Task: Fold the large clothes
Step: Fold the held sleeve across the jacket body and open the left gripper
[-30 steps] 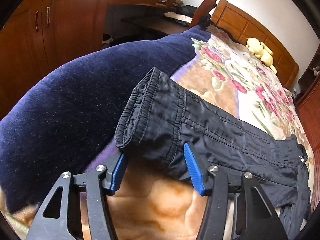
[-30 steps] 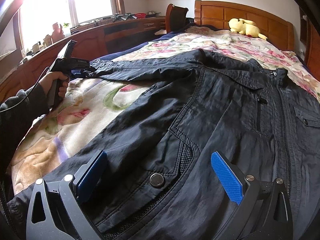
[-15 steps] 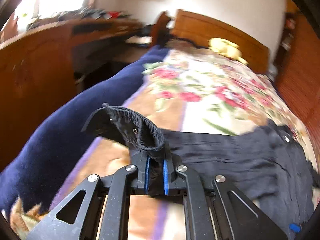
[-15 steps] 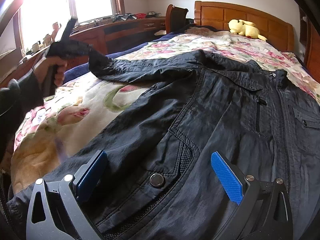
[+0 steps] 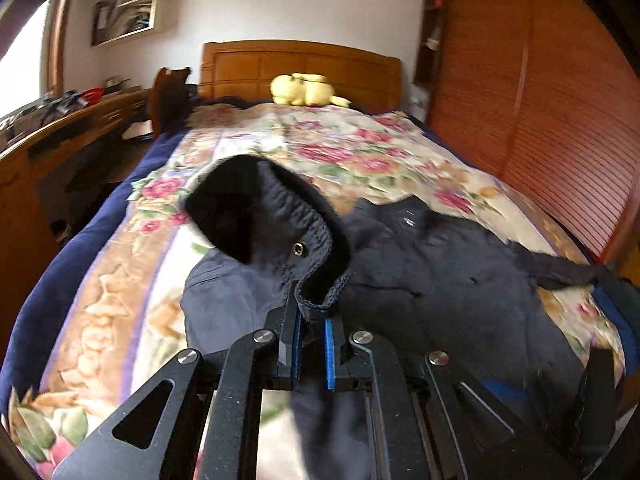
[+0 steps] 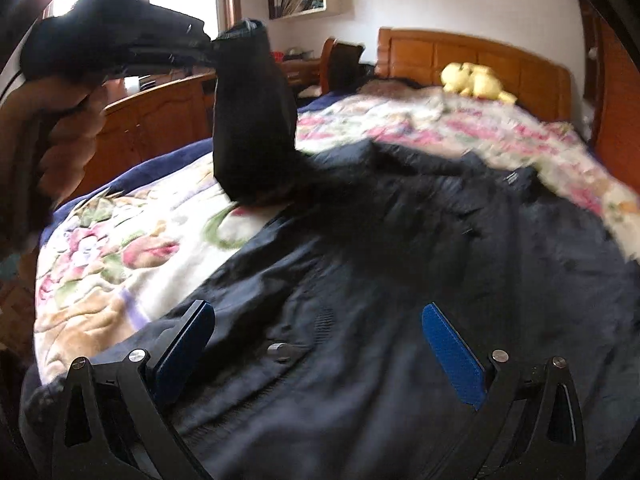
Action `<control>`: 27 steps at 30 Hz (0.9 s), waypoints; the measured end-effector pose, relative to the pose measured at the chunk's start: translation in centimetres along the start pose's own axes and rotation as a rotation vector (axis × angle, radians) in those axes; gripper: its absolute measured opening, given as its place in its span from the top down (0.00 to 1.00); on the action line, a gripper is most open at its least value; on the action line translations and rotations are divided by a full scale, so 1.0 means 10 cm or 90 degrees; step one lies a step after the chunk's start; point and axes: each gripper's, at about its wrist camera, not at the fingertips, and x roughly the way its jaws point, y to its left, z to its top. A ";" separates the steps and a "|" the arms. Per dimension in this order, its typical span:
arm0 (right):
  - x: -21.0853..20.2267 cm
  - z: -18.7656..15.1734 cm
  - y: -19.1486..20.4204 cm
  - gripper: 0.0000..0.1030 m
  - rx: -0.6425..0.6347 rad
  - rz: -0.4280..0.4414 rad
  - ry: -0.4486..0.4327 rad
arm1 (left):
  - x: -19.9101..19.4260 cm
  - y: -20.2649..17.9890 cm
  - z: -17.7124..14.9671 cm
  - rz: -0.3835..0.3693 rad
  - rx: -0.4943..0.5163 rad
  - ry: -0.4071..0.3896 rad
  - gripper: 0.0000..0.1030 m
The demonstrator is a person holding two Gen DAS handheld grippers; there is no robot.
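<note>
Lifted since before, our left gripper (image 5: 310,334) pinches the sleeve (image 5: 280,220) over the jacket (image 6: 400,280); right gripper (image 6: 320,344) spread, folding barely begun.

The dark navy woven-cloth jacket (image 6: 400,280) looks matt and faintly crinkled, its ribbed cuff (image 5: 316,248) bearing a small shiny metal snap (image 5: 297,248). Beneath lies a fuzzy floral fleece blanket (image 5: 360,148). The orange-brown wooden headboard (image 5: 300,68) shows a smooth, satin finish.
</note>
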 end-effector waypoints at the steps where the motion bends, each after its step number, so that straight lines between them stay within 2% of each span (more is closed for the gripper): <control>1: -0.06 0.00 -0.05 0.00 0.001 -0.012 -0.008 | -0.01 -0.07 -0.03 -0.002 0.003 0.006 0.91; 4: -0.19 -0.03 -0.23 0.00 0.020 -0.031 -0.018 | 0.00 -0.31 -0.15 0.020 0.025 0.029 0.90; 7: -0.22 -0.09 -0.31 0.00 0.031 -0.034 -0.014 | -0.05 -0.39 -0.35 0.028 0.031 0.044 0.79; 11: -0.21 -0.09 -0.32 0.00 0.038 -0.021 -0.013 | -0.16 -0.44 -0.66 0.053 0.032 0.040 0.68; 22: 0.11 -0.13 -0.36 0.00 0.042 -0.001 0.030 | -0.20 -0.28 -1.23 0.080 0.024 0.055 0.61; 27: 0.26 -0.15 -0.45 0.00 0.068 0.010 0.056 | -0.17 -0.21 -1.38 0.066 0.008 0.050 0.56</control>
